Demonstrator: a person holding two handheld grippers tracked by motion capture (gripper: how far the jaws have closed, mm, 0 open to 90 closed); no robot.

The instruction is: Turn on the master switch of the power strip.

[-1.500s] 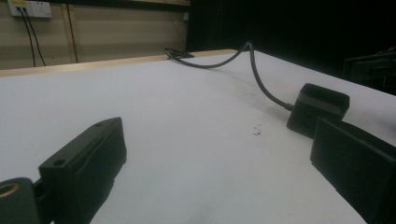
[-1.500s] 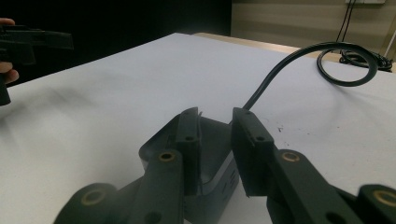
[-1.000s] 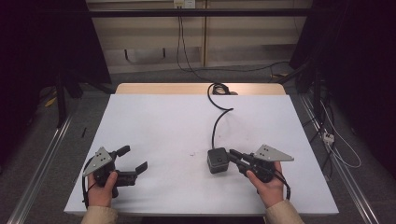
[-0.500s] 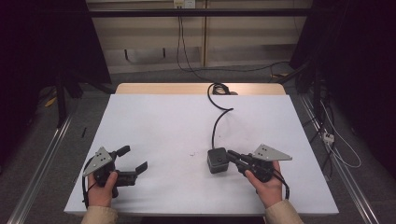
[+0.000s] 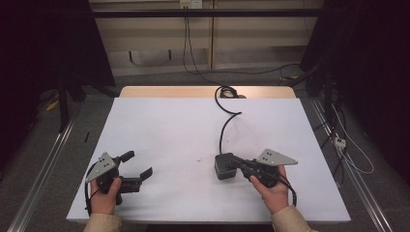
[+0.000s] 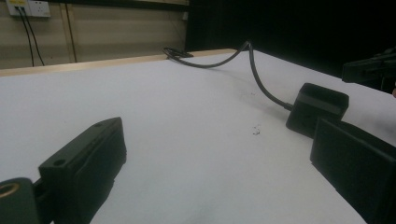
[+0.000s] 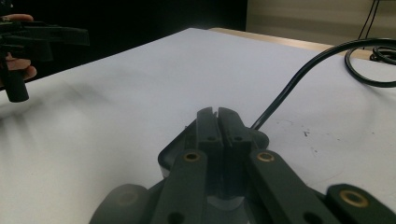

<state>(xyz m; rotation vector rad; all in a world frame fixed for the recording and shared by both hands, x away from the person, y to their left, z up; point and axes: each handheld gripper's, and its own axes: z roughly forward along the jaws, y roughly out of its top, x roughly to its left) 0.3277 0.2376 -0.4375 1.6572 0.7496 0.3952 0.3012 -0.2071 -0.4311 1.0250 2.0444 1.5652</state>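
A small black box point(image 5: 224, 167) with a black cable point(image 5: 223, 125) plugged into its far side sits on the white table point(image 5: 169, 125), right of the middle. My right gripper point(image 5: 235, 160) is shut, its jaws pressed together, and their tips rest over the box's top edge point(image 7: 173, 154). Nothing shows between the jaws point(image 7: 217, 114). My left gripper point(image 5: 138, 164) is held near the front left of the table, open, with nothing between its jaws. From the left gripper view, the box point(image 6: 317, 109) lies ahead to the right.
The cable point(image 7: 299, 79) curves away to a coil at the table's far wooden edge point(image 5: 227, 92). Floor rails and loose cables run along both sides of the table. A wall socket strip point(image 6: 28, 7) is behind.
My right gripper has edged a little to the left, so its shut tips now reach over the box. The box and my left gripper have stayed put.
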